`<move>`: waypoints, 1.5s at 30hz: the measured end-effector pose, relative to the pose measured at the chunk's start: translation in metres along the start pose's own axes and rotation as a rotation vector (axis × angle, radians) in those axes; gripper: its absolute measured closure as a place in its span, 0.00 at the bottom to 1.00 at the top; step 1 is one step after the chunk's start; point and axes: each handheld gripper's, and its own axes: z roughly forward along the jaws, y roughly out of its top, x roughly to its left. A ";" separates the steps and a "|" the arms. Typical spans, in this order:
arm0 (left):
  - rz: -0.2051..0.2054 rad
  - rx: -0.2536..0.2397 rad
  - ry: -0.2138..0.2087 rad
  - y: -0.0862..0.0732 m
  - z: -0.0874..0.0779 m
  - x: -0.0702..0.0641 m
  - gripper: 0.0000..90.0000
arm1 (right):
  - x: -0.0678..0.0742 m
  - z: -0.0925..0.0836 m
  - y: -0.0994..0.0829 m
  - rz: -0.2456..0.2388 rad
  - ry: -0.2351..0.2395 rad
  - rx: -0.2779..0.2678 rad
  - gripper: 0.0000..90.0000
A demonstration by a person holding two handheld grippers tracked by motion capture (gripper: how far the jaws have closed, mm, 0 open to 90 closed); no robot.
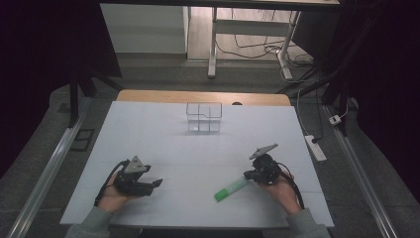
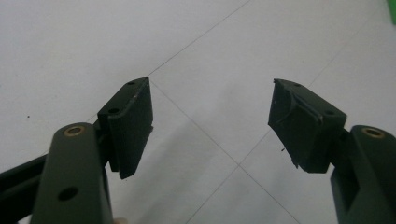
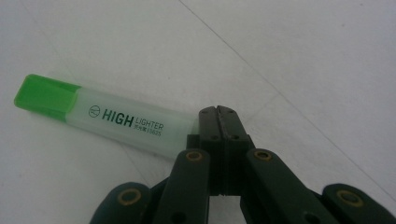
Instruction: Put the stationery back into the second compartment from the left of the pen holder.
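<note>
Highlighter (image 3: 107, 119), flat frosted plastic, green cap, beside closed right claw (image 3: 223, 113); left claw (image 2: 210, 123) apart.

Bare white surface (image 1: 198, 148) across the whole middle, open for passing. Only two obstacles: clear compartment box (image 1: 203, 117) near the far edge, and green highlighter (image 1: 231, 189) lying flat just beside the right tool (image 1: 249, 174), toward the near edge.

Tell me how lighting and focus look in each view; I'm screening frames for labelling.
High view: dim, dark surroundings, the white table evenly lit. Left gripper view: sharp, soft shadow on the table under the open left claw. Right gripper view: print on the green highlighter is readable; the right claw is shut beside it.
</note>
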 end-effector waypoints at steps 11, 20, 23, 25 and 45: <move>0.002 0.000 0.000 0.000 0.000 -0.001 0.34 | 0.012 0.007 0.004 -0.004 0.050 -0.007 0.99; 0.000 0.000 0.002 0.000 0.001 0.000 0.34 | 0.019 0.011 0.006 -0.015 0.076 -0.008 0.99; -0.003 -0.002 0.002 0.000 0.000 0.000 0.34 | 0.019 0.011 0.006 -0.018 0.075 -0.009 0.99; -0.002 -0.002 0.003 0.000 0.000 0.001 0.34 | 0.019 0.010 0.007 -0.023 0.071 -0.015 0.99; -0.017 0.000 0.010 -0.003 0.000 0.007 0.34 | 0.049 -0.010 0.043 -0.504 0.156 -0.100 0.40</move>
